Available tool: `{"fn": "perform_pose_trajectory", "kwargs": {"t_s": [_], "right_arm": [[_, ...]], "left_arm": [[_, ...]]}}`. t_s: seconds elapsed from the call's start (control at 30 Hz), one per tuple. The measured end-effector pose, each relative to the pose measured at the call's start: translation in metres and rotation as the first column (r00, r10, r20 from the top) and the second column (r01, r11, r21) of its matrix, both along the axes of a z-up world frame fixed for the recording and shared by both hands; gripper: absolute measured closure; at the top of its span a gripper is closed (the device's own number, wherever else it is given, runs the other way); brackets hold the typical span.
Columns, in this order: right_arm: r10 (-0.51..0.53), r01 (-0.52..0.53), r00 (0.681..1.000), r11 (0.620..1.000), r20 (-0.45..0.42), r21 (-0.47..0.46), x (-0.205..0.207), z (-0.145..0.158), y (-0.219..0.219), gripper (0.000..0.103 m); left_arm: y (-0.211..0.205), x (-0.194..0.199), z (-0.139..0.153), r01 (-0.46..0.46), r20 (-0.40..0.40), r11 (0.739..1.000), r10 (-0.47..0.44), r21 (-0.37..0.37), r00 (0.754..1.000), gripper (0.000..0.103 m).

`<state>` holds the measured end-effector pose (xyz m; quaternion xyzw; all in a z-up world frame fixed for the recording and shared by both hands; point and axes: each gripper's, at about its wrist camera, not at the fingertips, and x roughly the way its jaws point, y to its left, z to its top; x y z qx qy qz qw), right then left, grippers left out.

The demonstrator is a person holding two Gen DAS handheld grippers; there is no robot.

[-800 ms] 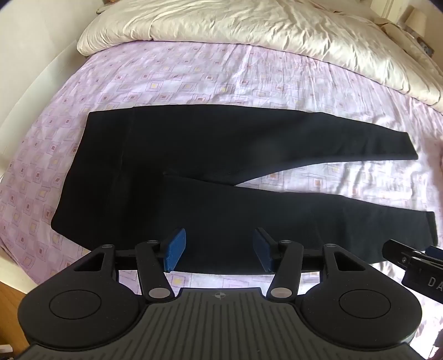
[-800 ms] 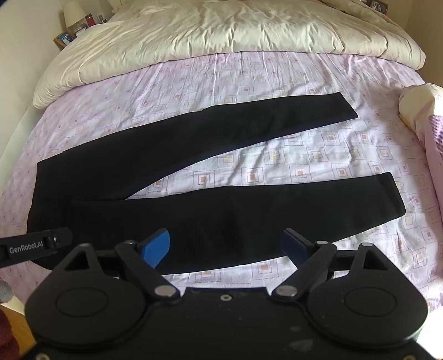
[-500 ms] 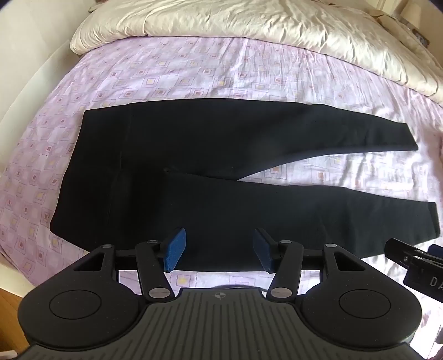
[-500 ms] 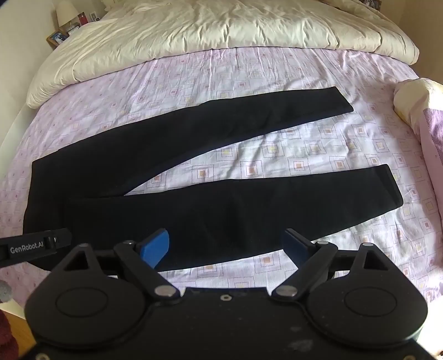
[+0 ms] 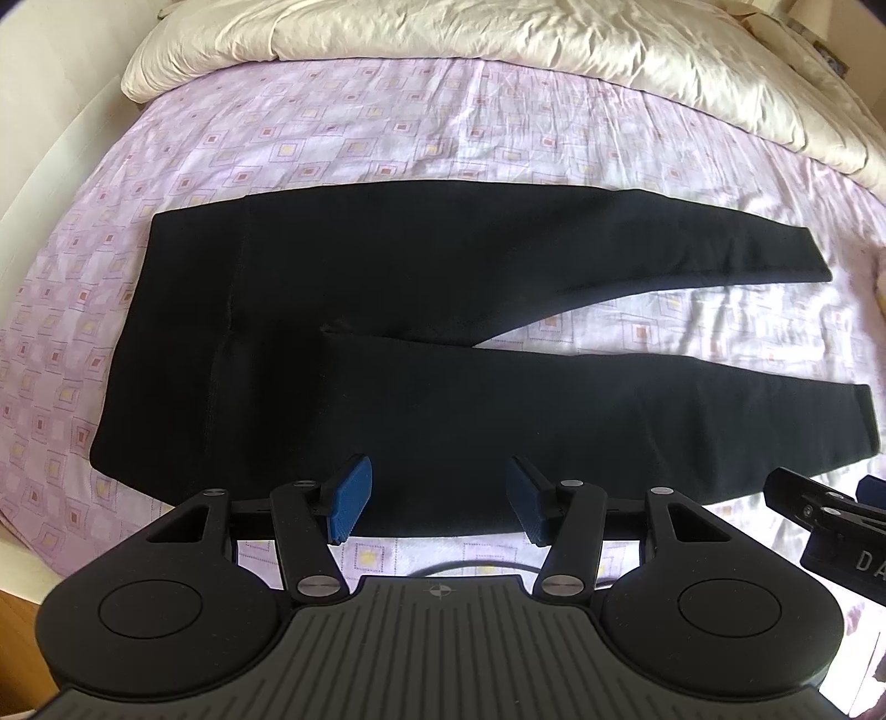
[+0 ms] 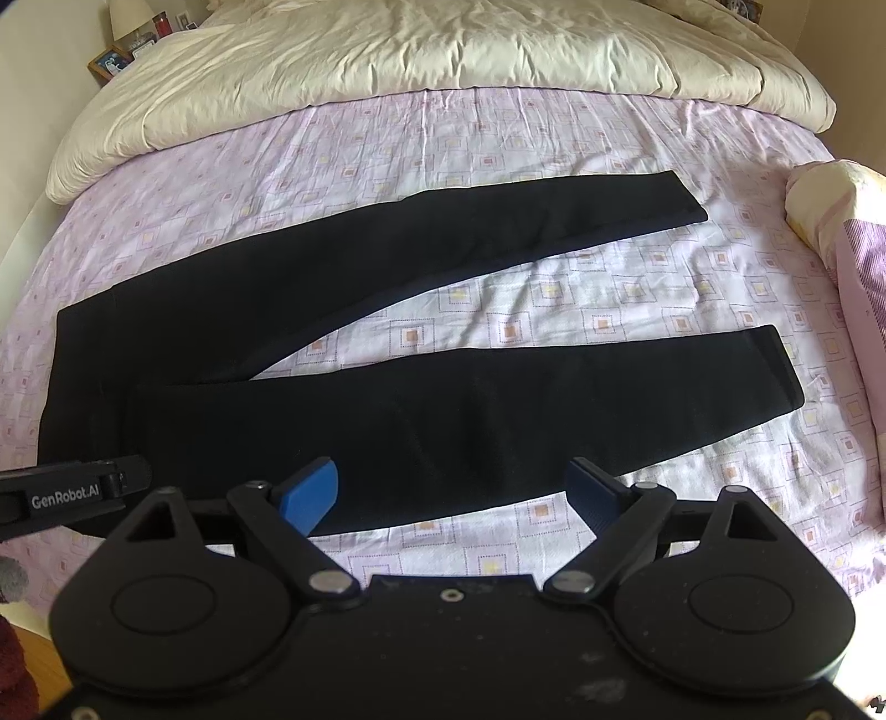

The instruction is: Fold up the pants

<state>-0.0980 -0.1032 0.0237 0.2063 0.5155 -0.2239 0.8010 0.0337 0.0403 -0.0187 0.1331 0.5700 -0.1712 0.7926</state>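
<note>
- Black pants (image 5: 421, 332) lie flat on our bed's lilac sheet (image 5: 343, 138), waistband to the left, both legs running right and splayed in a narrow V.
- Far leg (image 6: 498, 221): it angles up toward the duvet (image 6: 387, 50); its cuff rests on bare sheet.
- Near leg (image 6: 498, 399): it lies closest to us, cuff near the pillow (image 6: 830, 199) at the right edge.
- Left gripper (image 5: 437, 498): we hold it over the near edge of the pants, below the crotch; blue pads (image 5: 349, 498) stand wide apart with nothing between them.
- Right gripper (image 6: 454, 495): we hold it over the near leg's lower edge; its pads (image 6: 310, 495) are spread wider still, gripping nothing.
- Whether either gripper touches the cloth, we cannot tell.
- Each gripper's side shows at the margin of the other's view.
</note>
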Motion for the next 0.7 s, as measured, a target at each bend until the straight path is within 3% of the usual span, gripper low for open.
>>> {"fn": "perform_pose_trajectory", "kwargs": {"t_s": [0.3, 0.7], "right_arm": [[-0.015, 0.015, 0.999, 1.0, -0.033, 0.003, -0.001, -0.006, -0.001, 0.009], [0.01, -0.005, 0.997, 0.998, -0.077, 0.062, 0.008, -0.018, -0.009, 0.009]], "left_arm": [[-0.005, 0.0, -0.011, 0.035, -0.034, 0.999, -0.034, 0.005, 0.999, 0.05], [-0.011, 0.003, -0.02, 0.011, -0.056, 0.999, -0.009, 0.037, 0.998, 0.05]]}}
